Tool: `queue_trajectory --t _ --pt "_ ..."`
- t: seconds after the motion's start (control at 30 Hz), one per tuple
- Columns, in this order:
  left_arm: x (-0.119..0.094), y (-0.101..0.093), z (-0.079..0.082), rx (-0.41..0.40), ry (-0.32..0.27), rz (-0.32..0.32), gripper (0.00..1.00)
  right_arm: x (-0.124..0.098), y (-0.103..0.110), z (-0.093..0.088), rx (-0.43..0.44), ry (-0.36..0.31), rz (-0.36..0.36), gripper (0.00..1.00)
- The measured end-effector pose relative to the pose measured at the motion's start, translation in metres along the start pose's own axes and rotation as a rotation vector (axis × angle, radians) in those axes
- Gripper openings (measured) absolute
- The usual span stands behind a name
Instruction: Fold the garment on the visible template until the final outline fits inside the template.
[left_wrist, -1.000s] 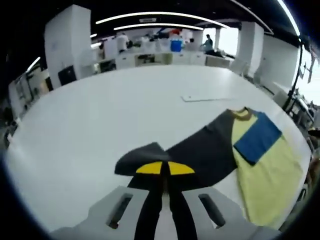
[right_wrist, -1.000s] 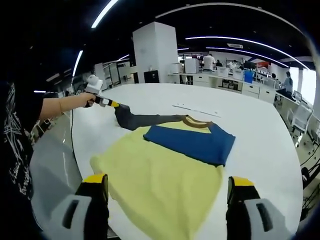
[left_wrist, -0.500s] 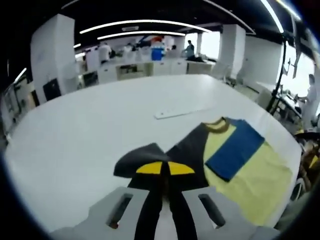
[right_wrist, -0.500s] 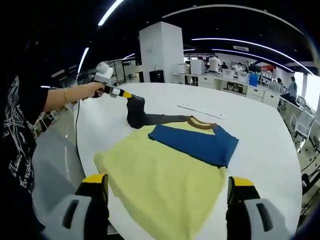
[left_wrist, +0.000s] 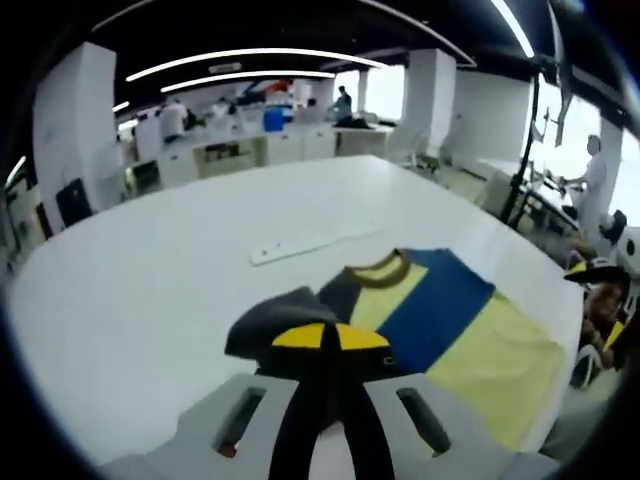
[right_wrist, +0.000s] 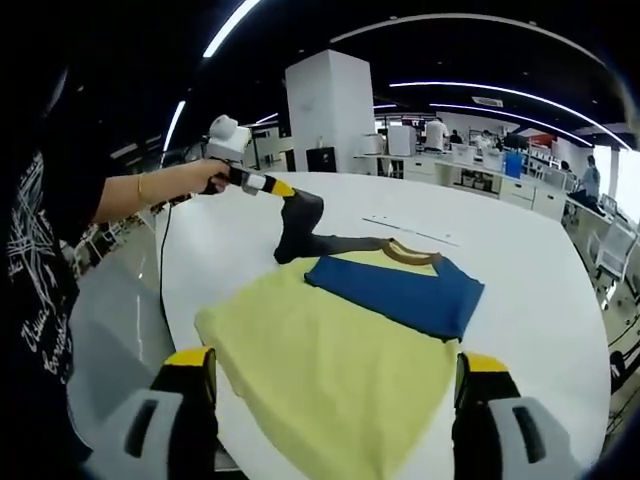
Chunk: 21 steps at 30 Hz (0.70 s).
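Yellow T-shirt (right_wrist: 330, 370), soft and flat mid-frame; left gripper (left_wrist: 330, 338) pinches its limp dark sleeve (right_wrist: 300, 222); right gripper (right_wrist: 335, 385) jaws gape, holding nothing.

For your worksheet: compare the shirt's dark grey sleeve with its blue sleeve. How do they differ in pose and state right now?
The dark grey sleeve is lifted off the table, pinched in the left gripper; the blue sleeve lies flat, ungripped. The grey one is bunched and raised beside the yellow body; the blue one is folded across it. Both join the shirt near the brown collar.

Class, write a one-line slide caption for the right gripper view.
Left gripper lifts the dark sleeve off the white table; yellow shirt lies flat.
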<state>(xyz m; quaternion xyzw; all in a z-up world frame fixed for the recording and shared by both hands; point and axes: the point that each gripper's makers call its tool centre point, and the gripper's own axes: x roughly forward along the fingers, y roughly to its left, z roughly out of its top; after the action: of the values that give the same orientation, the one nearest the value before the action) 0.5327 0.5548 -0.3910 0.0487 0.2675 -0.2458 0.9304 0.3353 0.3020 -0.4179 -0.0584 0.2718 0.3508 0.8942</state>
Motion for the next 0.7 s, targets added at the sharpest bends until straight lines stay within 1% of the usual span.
queue_trajectory --t 0.2,0.3,0.57,0.7 --pt "0.015 -0.031 0.02 0.038 -0.019 -0.058 0.0 -0.001 -0.001 0.001 -0.001 -0.014 0.003 1.0" --pt "0.022 -0.044 0.028 0.034 -0.03 -0.082 0.0 -0.002 -0.002 0.0 -0.001 -0.014 0.002 1.0" --pt "0.039 -0.071 0.036 0.035 -0.032 -0.132 0.0 -0.003 -0.004 -0.003 0.005 -0.015 -0.005 1.0" --pt "0.047 -0.085 0.035 0.047 -0.019 -0.157 0.0 -0.003 -0.005 -0.005 0.008 -0.011 -0.009 1.0"
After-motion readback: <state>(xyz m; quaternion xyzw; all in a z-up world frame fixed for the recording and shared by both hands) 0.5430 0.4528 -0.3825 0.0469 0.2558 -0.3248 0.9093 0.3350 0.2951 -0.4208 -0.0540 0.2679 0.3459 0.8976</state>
